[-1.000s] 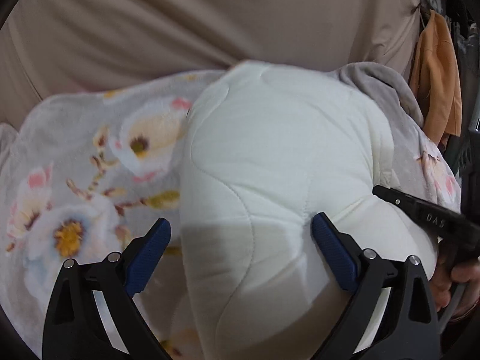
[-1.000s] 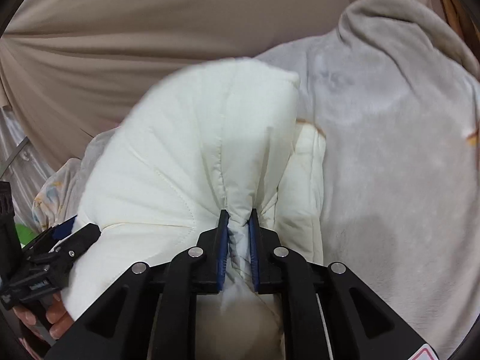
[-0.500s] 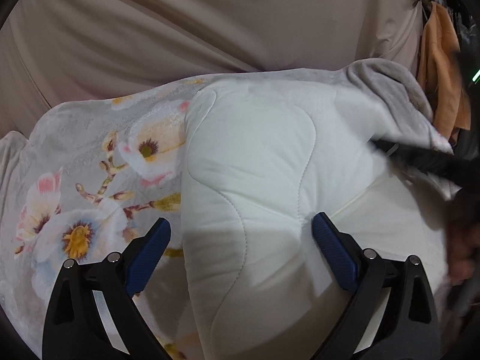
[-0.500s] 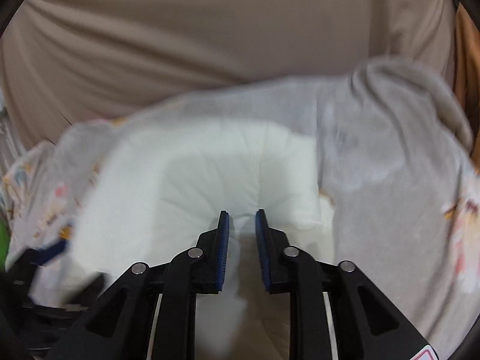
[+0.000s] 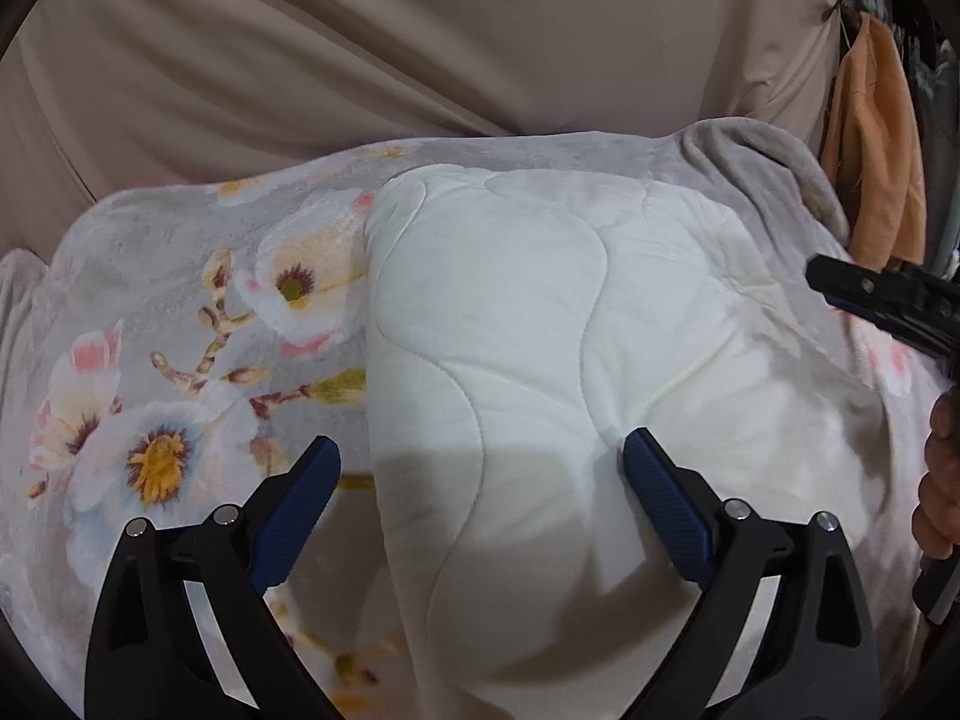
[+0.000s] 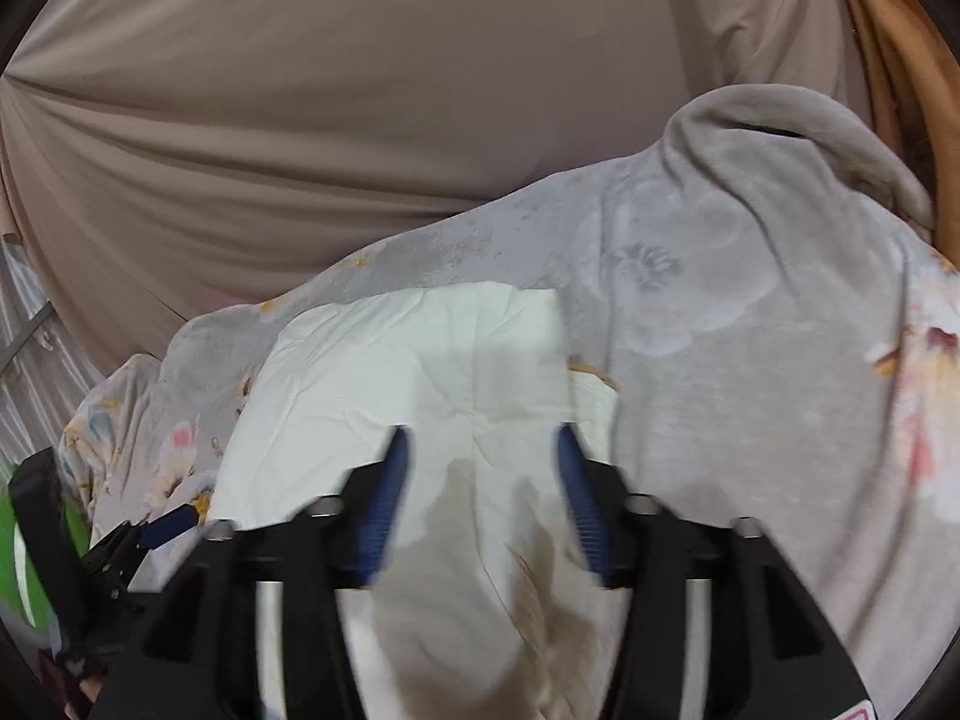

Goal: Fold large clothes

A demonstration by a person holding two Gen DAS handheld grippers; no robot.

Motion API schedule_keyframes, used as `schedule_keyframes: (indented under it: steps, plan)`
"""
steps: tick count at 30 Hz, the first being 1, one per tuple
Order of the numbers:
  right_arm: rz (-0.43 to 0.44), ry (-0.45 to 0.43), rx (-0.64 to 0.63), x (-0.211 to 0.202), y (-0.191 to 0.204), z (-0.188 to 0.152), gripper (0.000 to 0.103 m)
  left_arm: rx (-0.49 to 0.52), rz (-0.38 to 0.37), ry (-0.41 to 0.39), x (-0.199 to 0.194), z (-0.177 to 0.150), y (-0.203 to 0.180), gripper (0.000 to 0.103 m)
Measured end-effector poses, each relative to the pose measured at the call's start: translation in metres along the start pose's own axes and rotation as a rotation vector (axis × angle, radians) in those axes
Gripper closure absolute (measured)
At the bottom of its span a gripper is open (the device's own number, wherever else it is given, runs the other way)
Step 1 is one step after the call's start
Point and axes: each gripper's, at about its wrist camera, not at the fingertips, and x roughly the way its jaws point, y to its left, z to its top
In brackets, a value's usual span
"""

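Note:
A white quilted garment lies folded flat on a grey floral blanket. My left gripper is open and empty, its blue pads spread over the garment's near left edge. In the right wrist view the same garment lies below my right gripper, which is open and empty above it. The right gripper also shows at the right edge of the left wrist view, and the left gripper at the lower left of the right wrist view.
A beige cloth hangs behind the blanket. An orange cloth hangs at the far right. The blanket bunches up in a ridge at the back right. Something green shows at the left edge.
The right gripper let go of the white garment, opened wide and drew back. The raised fold dropped and now lies flat. The left gripper stayed open and barely moved.

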Motion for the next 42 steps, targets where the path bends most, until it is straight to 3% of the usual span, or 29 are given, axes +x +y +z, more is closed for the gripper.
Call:
schedule_keyframes:
  steps: [6,11,15,17,19,21,24,26,35,42]
  plan:
    - [0.061,0.192,0.056,0.004,-0.025,-0.041,0.030,-0.166,-0.244,0.069,-0.016,-0.013,0.043,0.005]
    - [0.205,0.284,0.188,0.035,-0.036,-0.063,0.023,-0.236,-0.307,0.150,0.016,-0.024,0.055,0.005]
    - [0.220,0.284,0.169,0.044,-0.031,-0.062,0.017,-0.244,-0.419,0.184,0.036,-0.021,0.047,0.005]
    - [0.229,0.275,0.147,0.046,-0.025,-0.059,0.023,-0.210,-0.389,0.174,0.035,-0.017,0.035,0.005]
    - [0.254,0.261,0.131,0.045,-0.019,-0.058,0.046,-0.163,-0.350,0.148,0.028,-0.012,0.024,0.013]
    - [0.235,0.222,0.099,0.035,-0.011,-0.052,0.066,-0.096,-0.298,0.100,0.014,-0.005,0.015,0.029]
    - [0.192,0.135,0.029,0.011,0.008,-0.046,0.074,-0.023,-0.263,0.044,-0.008,0.006,0.005,0.042]
    - [0.171,0.073,-0.010,-0.007,0.023,-0.041,0.075,0.009,-0.251,0.005,-0.025,0.012,0.004,0.045]
    - [0.155,-0.231,-0.141,-0.110,0.089,-0.018,0.076,0.122,-0.226,-0.316,-0.139,0.039,0.002,0.047]
    - [0.183,-0.503,-0.299,-0.195,0.160,-0.003,0.076,0.171,-0.232,-0.620,-0.246,0.052,0.030,0.047]
